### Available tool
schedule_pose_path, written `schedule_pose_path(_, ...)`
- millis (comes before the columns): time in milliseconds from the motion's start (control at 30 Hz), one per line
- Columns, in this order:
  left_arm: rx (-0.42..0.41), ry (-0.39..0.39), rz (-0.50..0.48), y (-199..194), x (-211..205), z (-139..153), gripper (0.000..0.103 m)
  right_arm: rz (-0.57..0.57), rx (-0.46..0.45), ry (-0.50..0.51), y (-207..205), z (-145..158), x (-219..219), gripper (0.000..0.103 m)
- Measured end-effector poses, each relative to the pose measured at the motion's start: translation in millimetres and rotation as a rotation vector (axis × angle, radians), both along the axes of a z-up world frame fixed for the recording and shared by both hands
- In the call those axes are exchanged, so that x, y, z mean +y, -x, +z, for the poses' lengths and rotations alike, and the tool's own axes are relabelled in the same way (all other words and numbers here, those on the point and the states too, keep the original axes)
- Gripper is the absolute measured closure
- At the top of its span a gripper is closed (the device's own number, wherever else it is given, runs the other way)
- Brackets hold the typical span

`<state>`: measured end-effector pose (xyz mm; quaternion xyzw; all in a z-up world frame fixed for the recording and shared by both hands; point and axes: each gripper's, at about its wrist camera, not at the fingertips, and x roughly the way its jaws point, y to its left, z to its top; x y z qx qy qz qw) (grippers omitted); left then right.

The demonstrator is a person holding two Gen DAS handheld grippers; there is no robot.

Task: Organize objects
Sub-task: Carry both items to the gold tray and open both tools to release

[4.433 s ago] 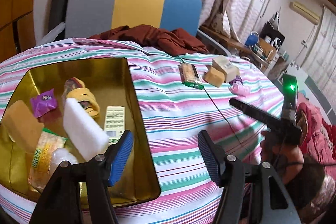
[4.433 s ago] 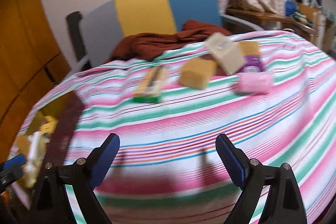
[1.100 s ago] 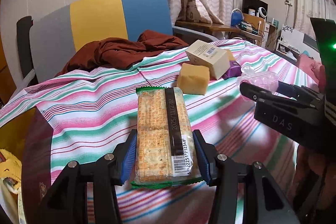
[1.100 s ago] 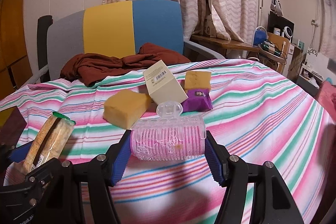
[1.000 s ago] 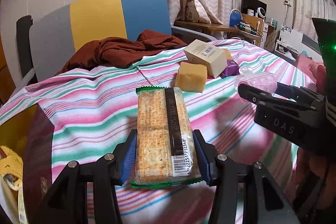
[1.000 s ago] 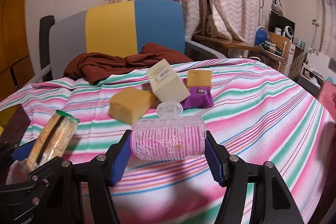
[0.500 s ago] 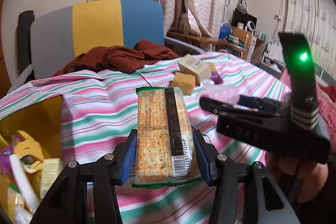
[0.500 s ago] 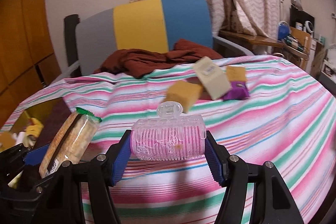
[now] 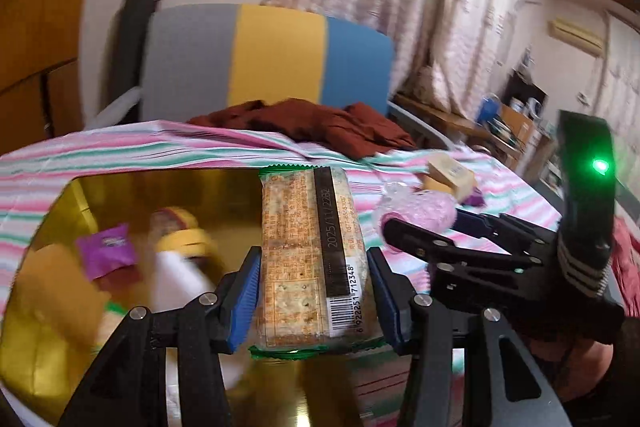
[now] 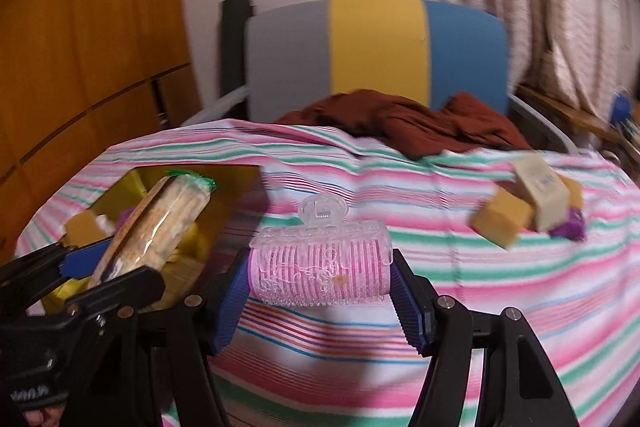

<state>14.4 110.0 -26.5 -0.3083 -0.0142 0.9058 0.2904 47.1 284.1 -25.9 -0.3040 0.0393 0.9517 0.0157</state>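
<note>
While cracker pack [image 9: 312, 259] sits between left fingers [image 9: 244, 291]; roller [image 10: 320, 277] between right.

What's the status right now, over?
Left tongs shut on cracker pack, over gold tin. Right tongs shut on pink hair roller, above striped cloth. Path clear.

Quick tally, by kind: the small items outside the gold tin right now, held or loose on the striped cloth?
Cracker pack (held): 1
Pink hair roller (held): 1
Cream box: 1
Yellow sponge: 2, the second partly behind that box
Purple packet: 1
Total: 6
</note>
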Motion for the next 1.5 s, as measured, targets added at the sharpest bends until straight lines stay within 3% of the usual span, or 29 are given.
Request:
schedule_pose_path(267,-0.067,-0.017,0.184,33.1,-62.0,-9.7,0.051,0.143,-0.025,-0.040,32.0,5.0,-55.4,0.037)
schedule_pose_path(500,-0.151,0.035,0.242,64.3,-82.8,-26.9,0.051,0.187,-0.056,-0.057,67.1,0.9,-80.7,0.036)
schedule_pose_path(600,-0.206,0.056,0.251,78.4,-85.1,-36.0,0.051,0.173,-0.090,-0.051,79.5,-5.3,-81.5,0.025)
schedule_pose_path(733,-0.256,0.076,0.256,91.0,-86.3,-41.0,0.051,0.157,-0.062,-0.025,71.8,-1.2,-77.8,0.020)
schedule_pose_path(967,-0.178,0.021,0.335,77.5,-94.4,-18.8,0.041,0.129,-0.031,0.012,52.1,4.3,-68.8,0.019)
schedule_pose_path(1167,-0.152,-0.060,0.412,66.1,-108.8,-5.3,0.041,0.113,-0.029,0.041,40.9,4.2,-62.9,0.018)
schedule_pose_path(1500,-0.177,-0.091,0.394,54.3,-102.8,-7.0,0.040,0.072,-0.039,0.076,27.4,-0.1,-47.7,0.018)
